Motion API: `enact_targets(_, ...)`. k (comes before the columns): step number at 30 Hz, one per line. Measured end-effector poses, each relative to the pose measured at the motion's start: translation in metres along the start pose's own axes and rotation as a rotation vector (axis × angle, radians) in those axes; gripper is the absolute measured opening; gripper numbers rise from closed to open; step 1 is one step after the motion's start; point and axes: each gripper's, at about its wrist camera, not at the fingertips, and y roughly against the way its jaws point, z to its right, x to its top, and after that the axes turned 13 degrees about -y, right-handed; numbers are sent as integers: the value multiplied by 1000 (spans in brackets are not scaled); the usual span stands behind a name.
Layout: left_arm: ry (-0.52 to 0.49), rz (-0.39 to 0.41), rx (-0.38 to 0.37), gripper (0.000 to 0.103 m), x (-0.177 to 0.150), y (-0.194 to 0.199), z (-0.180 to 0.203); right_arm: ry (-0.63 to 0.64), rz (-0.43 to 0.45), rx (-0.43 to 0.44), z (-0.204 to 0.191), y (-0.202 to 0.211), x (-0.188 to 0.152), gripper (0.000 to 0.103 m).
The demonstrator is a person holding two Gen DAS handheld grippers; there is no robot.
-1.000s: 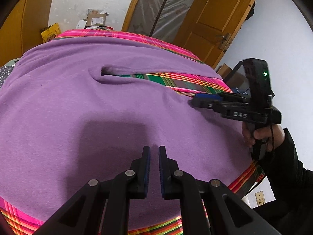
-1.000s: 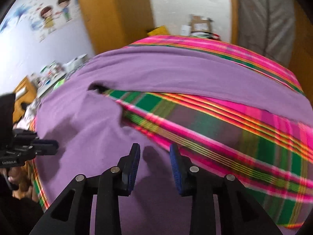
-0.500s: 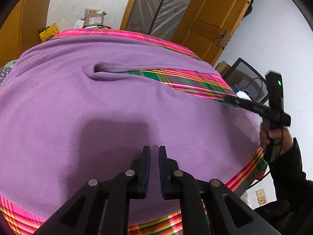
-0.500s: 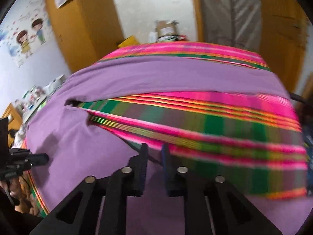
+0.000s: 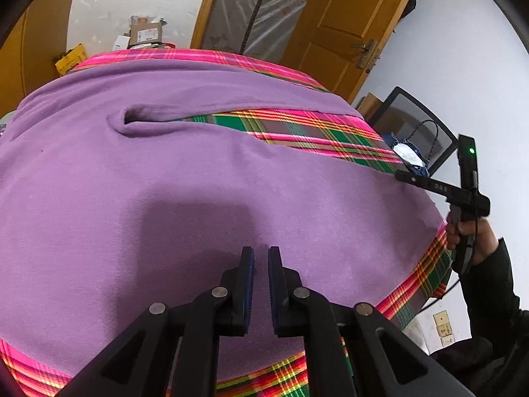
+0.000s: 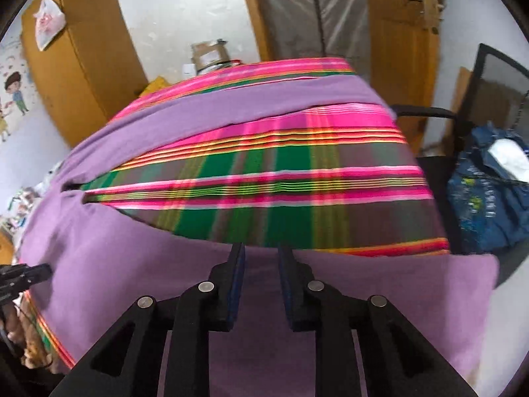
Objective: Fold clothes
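Lying flat: purple garment (image 5: 165,198), smooth, on plaid cloth (image 6: 264,192).

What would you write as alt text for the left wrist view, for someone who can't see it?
A purple garment lies spread over a bright pink-and-green plaid cloth, with the left gripper low over it, its fingers slightly apart and empty. At the right edge a hand holds the right gripper by the garment's side. Wooden doors and a cardboard box stand behind.

Both wrist cameras are looking closely down across the purple garment (image 5: 198,198), each catching the other gripper (image 5: 401,175) at frame edge.
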Motion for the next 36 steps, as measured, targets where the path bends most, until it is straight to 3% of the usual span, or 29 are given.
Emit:
enact_targets(7, 10, 4, 71, 8, 0, 10, -5, 13, 30, 2, -8, 17, -14, 28)
enact_targets(14, 103, -17, 163, 8, -9, 22, -43, 65, -7, 88, -41, 11, -30, 29)
enact_targets(20, 184, -35, 242, 8, -17, 31, -76, 75, -35, 91, -57, 3, -29, 30)
enact_targets(26, 185, -1, 245, 8, -5, 42, -88, 81, -29, 100, -69, 5, -15, 30)
enact_targets(36, 115, 29, 273, 8, 52, 38, -103, 139, -23, 96, -91, -8, 19, 30)
